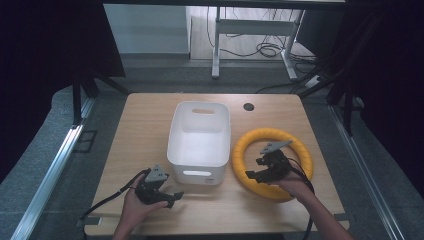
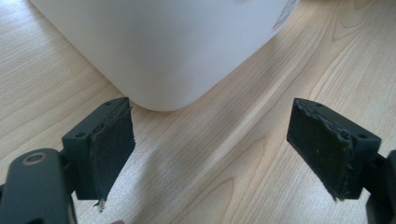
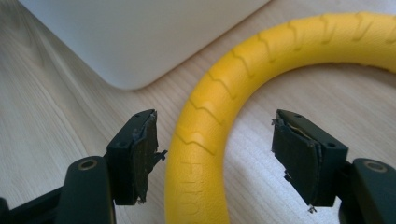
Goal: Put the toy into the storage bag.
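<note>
— Straddling anything with that right gripper point(image 3: 215, 158) yet?

— Nearly. I'm holding its jaws spread wide, one on each side of the yellow ring point(image 3: 205, 130), and neither pad is touching it. The ring is lying flat on the table point(image 1: 150, 115), just beside the right wall of the white bin point(image 1: 199, 134), so its near-left curve is the part closest to my hand. I'm judging that's why I'm coming in here: a grip on this arc should leave only a short lift over the bin's rim.

— And your left gripper point(image 2: 210, 140)?

— I'm keeping it open wide too, gripping nothing. It's hovering low over bare wood, pointing at the bin's near-left corner point(image 2: 163, 60) and standing apart from it. My guess is it's waiting there to steady the bin if the ring knocks it.

— How are your arms sitting?

— In the high view my right hand point(image 1: 292, 185) is reaching forward over the ring's near edge, with the gripper angled towards the bin. My left hand point(image 1: 137, 200) is resting closer to me, near the table's front edge, with its cable trailing off to the left.
</note>
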A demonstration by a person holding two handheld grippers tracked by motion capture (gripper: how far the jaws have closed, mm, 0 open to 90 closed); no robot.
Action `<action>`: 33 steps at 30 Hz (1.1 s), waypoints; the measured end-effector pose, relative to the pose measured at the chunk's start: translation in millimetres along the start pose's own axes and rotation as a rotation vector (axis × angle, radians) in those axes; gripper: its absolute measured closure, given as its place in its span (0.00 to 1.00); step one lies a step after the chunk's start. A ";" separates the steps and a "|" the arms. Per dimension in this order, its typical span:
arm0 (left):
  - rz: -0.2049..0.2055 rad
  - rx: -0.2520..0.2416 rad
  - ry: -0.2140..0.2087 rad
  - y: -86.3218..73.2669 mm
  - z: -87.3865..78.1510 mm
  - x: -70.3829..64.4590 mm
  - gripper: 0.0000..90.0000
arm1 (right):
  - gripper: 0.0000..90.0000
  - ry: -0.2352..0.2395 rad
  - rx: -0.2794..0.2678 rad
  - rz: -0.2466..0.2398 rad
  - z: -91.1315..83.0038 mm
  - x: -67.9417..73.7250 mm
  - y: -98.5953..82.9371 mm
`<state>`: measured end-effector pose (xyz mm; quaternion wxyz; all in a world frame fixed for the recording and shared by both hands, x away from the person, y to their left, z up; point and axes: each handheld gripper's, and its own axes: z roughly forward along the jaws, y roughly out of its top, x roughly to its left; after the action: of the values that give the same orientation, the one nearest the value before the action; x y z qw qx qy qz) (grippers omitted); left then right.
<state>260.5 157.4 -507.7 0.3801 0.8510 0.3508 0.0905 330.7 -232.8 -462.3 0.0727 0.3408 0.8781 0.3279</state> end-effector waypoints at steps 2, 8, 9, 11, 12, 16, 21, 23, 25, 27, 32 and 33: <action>0.001 0.004 -0.001 -0.1 0.6 -0.3 0.17 | 0.35 -0.002 0.028 -0.015 3.4 1.6 1.9; 0.001 0.002 -0.001 0.0 -0.4 0.1 0.17 | 0.37 0.009 0.098 -0.049 12.7 8.8 6.2; 0.001 0.003 -0.002 0.0 -0.4 0.1 0.17 | 0.37 0.018 0.127 -0.063 17.1 10.8 5.9; 0.001 0.003 -0.001 0.0 -0.6 -0.1 0.17 | 0.37 0.009 0.167 -0.076 22.1 13.0 5.2; 0.001 0.002 -0.002 0.0 -0.8 -0.2 0.17 | 0.37 0.001 0.185 -0.086 24.4 13.8 4.8; -0.001 -0.001 -0.001 0.1 -1.5 -0.1 0.17 | 0.37 0.006 0.236 -0.097 30.3 15.2 3.7; -0.001 0.005 -0.002 -0.1 0.0 -0.4 0.17 | 0.39 -0.002 0.324 -0.123 38.8 13.8 1.6; -0.002 0.005 -0.004 -0.2 0.3 -0.5 0.17 | 0.39 -0.005 0.357 -0.128 42.7 13.2 0.5; -0.002 0.004 -0.007 -0.2 0.2 -0.4 0.17 | 0.39 -0.012 0.390 -0.141 45.5 13.7 -0.3; -0.003 0.003 -0.008 -0.1 0.1 -0.5 0.17 | 0.41 -0.020 0.403 -0.139 46.7 14.3 0.0; -0.003 0.002 -0.007 -0.1 -0.3 -0.6 0.17 | 0.44 -0.025 0.438 -0.155 49.1 16.7 2.4; -0.003 0.003 -0.008 -0.1 -0.2 -0.6 0.17 | 0.44 -0.028 0.446 -0.166 49.7 16.9 2.7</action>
<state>259.8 157.1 -507.5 0.3803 0.8514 0.3508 0.0862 336.9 -194.3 -497.4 0.0342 0.2796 0.9527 0.1141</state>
